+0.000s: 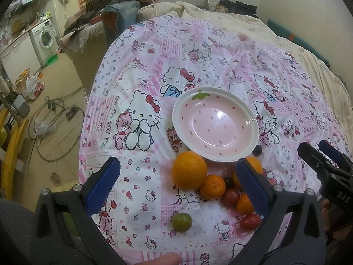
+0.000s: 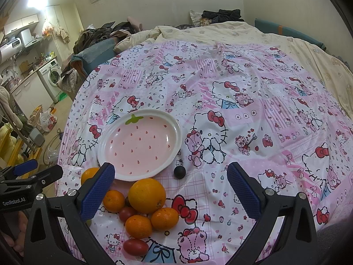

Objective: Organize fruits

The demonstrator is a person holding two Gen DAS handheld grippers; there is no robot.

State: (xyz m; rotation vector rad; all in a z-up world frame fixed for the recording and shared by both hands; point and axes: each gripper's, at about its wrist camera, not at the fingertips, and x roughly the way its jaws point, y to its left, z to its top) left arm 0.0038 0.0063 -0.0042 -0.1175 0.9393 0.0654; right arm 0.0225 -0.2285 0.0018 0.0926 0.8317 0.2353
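Dim warm indoor light, ceiling glare on the plate [image 1: 215, 123], fisheye-bowed dark corners.

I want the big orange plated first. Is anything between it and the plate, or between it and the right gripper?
Nothing visible: the big orange lies just before the plate's rim, and the open right gripper faces it unobstructed.
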